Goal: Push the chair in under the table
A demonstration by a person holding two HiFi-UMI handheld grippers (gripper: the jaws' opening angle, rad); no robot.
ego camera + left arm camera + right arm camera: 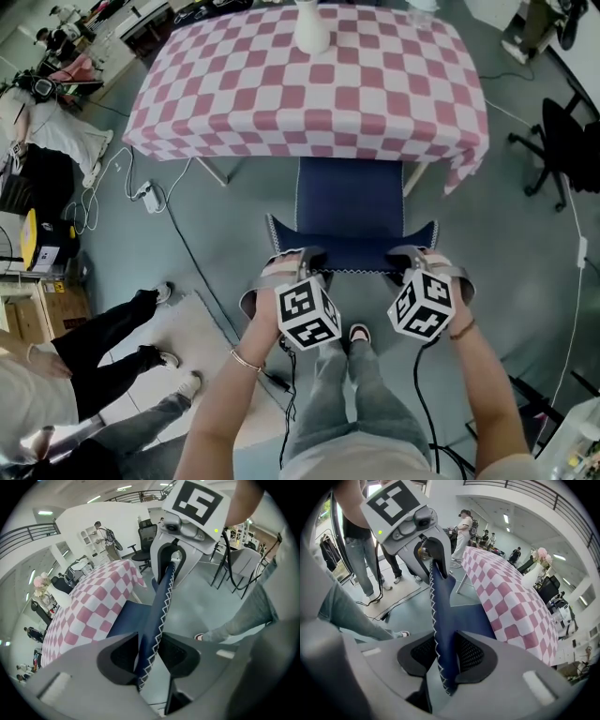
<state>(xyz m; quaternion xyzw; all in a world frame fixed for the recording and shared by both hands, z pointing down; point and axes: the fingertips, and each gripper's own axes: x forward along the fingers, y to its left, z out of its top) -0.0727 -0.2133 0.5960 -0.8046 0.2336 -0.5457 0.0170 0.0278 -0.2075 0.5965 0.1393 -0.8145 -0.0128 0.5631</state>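
**CHAIR PARTLY IN: PUSH TO COMPLETE**

The chair [349, 202] stands with its seat front under the checked table [234, 103]; its backrest [352, 253] remains outside. The right gripper [443, 656] is clamped on the backrest's top edge. The left gripper [147, 653] straddles that edge, pads apart and not pressing. Judged step: final push. The next move calls for a straight, even shove toward the table. The seat lies between the table legs [211, 172], with room on either side.

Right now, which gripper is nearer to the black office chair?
Right. The right gripper is on the blue chair at the side toward the office chair; the left gripper is on its opposite side, farther away.
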